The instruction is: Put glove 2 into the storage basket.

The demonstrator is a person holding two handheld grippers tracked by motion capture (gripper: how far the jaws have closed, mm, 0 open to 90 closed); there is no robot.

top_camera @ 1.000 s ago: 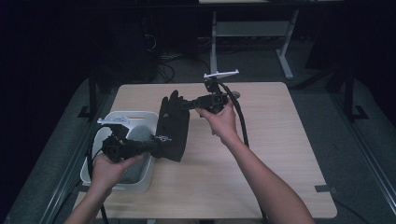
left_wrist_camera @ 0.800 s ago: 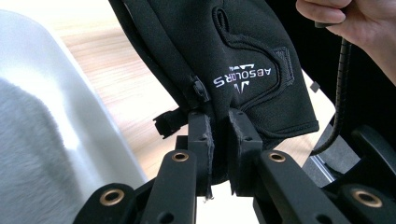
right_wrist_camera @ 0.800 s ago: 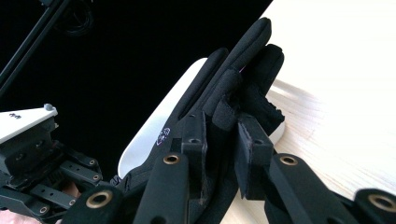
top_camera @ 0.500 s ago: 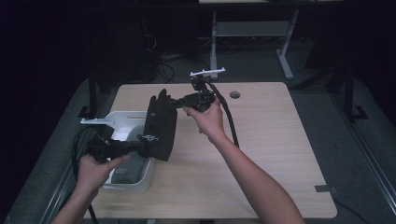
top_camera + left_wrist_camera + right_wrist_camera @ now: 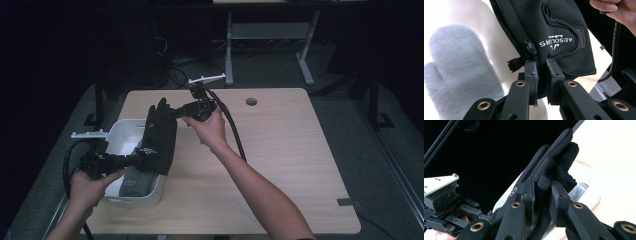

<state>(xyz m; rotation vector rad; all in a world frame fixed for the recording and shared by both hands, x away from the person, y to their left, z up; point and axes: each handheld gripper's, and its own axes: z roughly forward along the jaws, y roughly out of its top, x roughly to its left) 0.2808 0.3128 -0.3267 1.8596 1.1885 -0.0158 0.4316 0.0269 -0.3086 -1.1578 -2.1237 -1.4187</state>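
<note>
A black glove (image 5: 159, 136) with white lettering hangs stretched between my two grippers above the right edge of a white bin (image 5: 120, 135). My left gripper (image 5: 140, 158) is shut on the glove's cuff (image 5: 564, 57) near its zipper. My right gripper (image 5: 172, 113) is shut on the glove's fingers (image 5: 554, 167) at the far end. A grey fuzzy mitten (image 5: 456, 75) lies inside the bin (image 5: 496, 47) under the glove; in the high view the grey mitten (image 5: 134, 181) shows at the bin's near end.
The bin stands at the left edge of a wooden table (image 5: 280, 160). A cable hole (image 5: 251, 101) sits near the far edge. Cables (image 5: 232, 130) trail from both grippers. Dark floor and a desk frame (image 5: 270, 40) lie beyond.
Both grippers have carried the stretched glove leftward, from the table's middle to over the bin's right side. The left hand has drawn back toward the table's near left corner.
</note>
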